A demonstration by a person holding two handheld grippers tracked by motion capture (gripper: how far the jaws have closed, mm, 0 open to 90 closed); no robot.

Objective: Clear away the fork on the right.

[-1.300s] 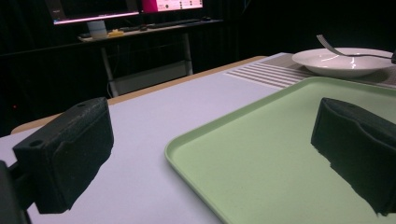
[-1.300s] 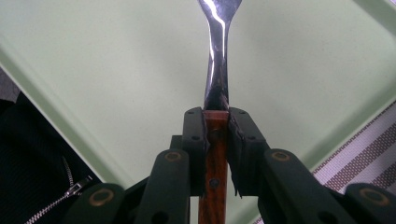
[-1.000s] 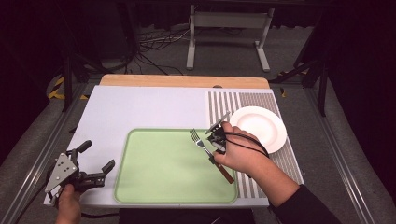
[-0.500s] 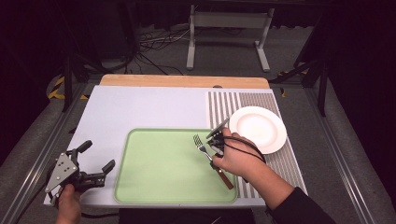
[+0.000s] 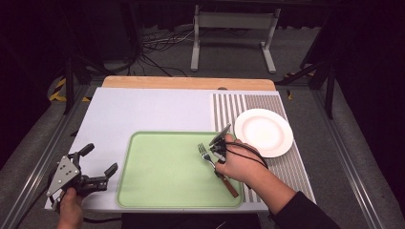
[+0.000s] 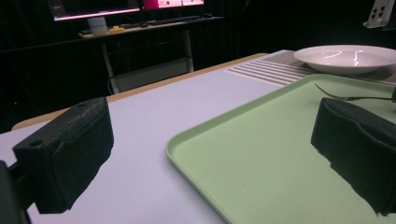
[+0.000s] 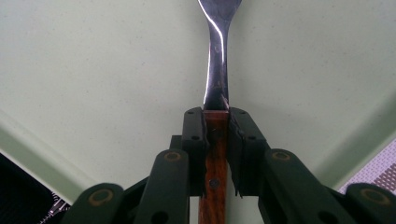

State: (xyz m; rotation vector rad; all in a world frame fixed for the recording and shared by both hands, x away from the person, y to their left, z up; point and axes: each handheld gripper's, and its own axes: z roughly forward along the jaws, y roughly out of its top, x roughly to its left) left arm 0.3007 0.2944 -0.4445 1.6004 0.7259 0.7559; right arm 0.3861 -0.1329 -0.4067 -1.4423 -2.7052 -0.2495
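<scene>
A fork point(image 5: 208, 156) with a steel head and a brown wooden handle point(image 7: 215, 140) hangs over the right part of the green tray point(image 5: 162, 171). My right gripper point(image 7: 216, 122) is shut on that handle just below the steel neck, tines pointing away toward the tray's middle. In the high view the right gripper point(image 5: 217, 151) sits under the person's hand at the tray's right side. My left gripper point(image 5: 90, 164) rests at the table's front left corner, open, with nothing between its black pads point(image 6: 70, 149). A white plate point(image 5: 263, 131) lies right of the tray.
The tray sits on a pale grey mat point(image 5: 138, 112), and a striped placemat point(image 5: 248, 102) carries the plate. A wooden table edge point(image 5: 188, 82) runs along the back. Cables and a metal stand point(image 5: 231, 21) are on the floor beyond.
The right gripper has carried the fork a little toward the person and down over the tray. The left gripper has stayed put.
</scene>
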